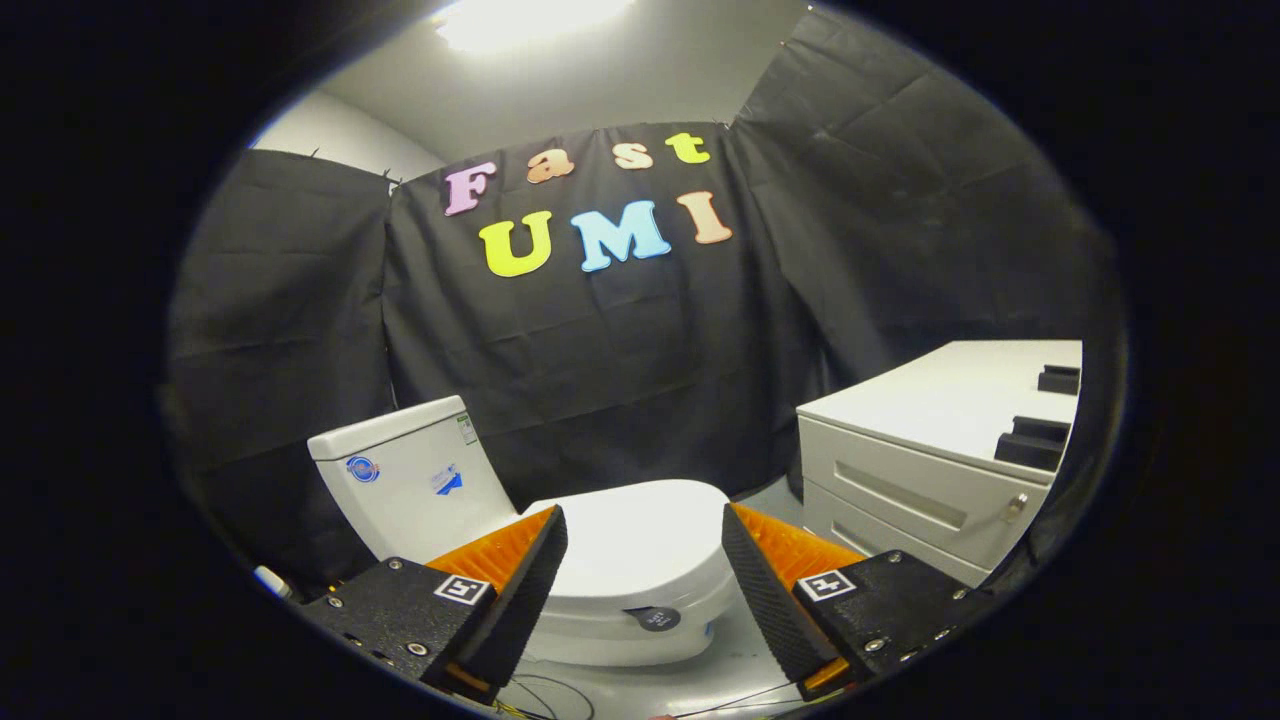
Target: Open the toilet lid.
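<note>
A white toilet stands on the floor ahead of me, with its lid lying flat and closed over the seat. Its tank rises at the back left, against the black cloth wall. A small dark round sticker sits on the front edge of the seat. My gripper is open, held above and in front of the bowl. The lid shows in the wide gap between the two fingers, which touch nothing.
A white drawer cabinet stands to the right of the toilet, with dark blocks on its top. Thin cables lie on the grey floor below the fingers. Black cloth walls close the booth behind and to both sides.
</note>
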